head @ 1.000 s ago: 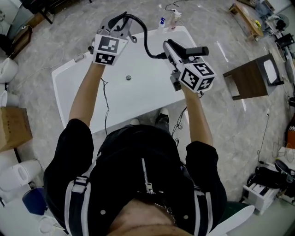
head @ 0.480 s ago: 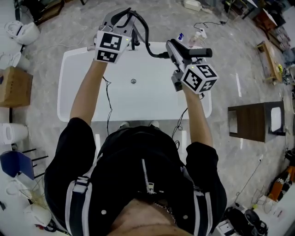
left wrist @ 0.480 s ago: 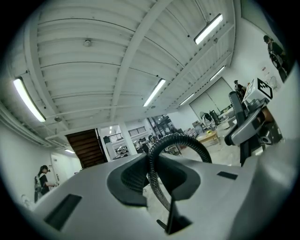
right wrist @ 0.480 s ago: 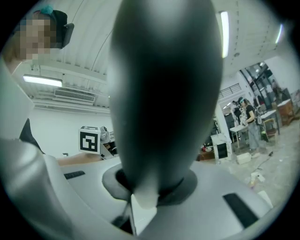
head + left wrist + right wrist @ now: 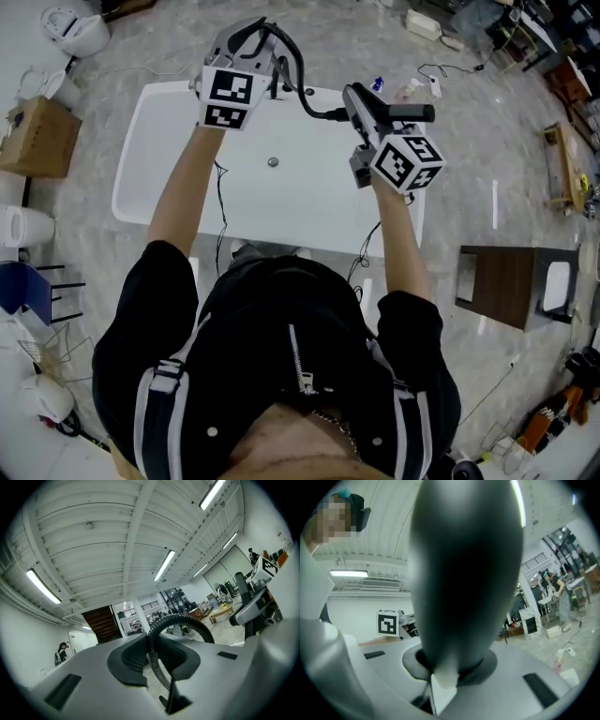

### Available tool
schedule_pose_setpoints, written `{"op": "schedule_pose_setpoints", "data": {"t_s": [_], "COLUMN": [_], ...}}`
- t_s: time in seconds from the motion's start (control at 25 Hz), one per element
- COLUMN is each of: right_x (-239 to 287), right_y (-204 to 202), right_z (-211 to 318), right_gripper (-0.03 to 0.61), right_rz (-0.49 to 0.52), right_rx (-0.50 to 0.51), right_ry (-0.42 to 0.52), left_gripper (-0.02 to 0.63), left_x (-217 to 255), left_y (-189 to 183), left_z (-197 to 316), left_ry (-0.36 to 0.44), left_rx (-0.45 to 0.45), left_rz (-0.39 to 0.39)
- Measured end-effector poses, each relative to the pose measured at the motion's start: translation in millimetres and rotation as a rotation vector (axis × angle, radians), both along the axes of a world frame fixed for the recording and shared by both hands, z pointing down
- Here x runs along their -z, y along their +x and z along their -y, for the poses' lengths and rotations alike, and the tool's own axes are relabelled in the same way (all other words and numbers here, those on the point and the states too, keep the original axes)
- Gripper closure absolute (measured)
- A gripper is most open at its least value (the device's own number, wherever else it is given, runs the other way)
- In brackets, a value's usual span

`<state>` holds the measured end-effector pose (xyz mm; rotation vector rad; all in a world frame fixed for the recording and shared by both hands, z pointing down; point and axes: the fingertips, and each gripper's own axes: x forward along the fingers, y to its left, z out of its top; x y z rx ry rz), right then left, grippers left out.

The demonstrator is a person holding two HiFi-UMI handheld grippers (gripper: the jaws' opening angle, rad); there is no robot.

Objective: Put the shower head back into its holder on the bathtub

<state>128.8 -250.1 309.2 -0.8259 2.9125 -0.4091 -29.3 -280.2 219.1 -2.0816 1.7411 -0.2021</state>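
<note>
The black shower head (image 5: 398,112) is clamped in my right gripper (image 5: 356,97) over the right end of the white bathtub (image 5: 155,150). Seen from the right gripper view, the shower head (image 5: 464,573) fills the picture as a dark bulk above the right gripper (image 5: 450,667). Its black ribbed hose (image 5: 298,82) arcs left to my left gripper (image 5: 248,42), which is shut on it above the tub's far rim. The hose (image 5: 180,620) loops up from between the jaws of the left gripper (image 5: 157,665). I cannot make out the holder.
A drain (image 5: 273,162) sits in the tub floor. Bottles (image 5: 408,89) and a cable lie on the floor beyond the tub. A cardboard box (image 5: 37,136) stands at the left and a dark wooden stool (image 5: 511,286) at the right. White ceramic fixtures (image 5: 80,28) stand at the far left.
The view has swung round, so the tub now lies more squarely under both grippers. The right gripper has shifted sideways with the shower head. Both grips are unchanged.
</note>
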Motion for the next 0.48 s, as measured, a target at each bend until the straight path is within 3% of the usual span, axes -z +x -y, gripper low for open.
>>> {"op": "schedule_pose_setpoints", "data": {"t_s": [0.28, 0.48], "right_x": [-5, 3], "right_y": [9, 13], "right_z": [6, 12], "right_gripper": [0.500, 0.500], "right_rz": [0.009, 0.021], "right_rx": [-0.004, -0.023], "right_ry": [-0.020, -0.008], "left_gripper": [0.535, 0.535], "left_x": [-2, 12], "left_y": [12, 18], "left_z": [11, 20], "left_ry": [0.005, 0.059], "left_rx": [0.014, -0.005], "left_rz": [0.003, 0.008]}}
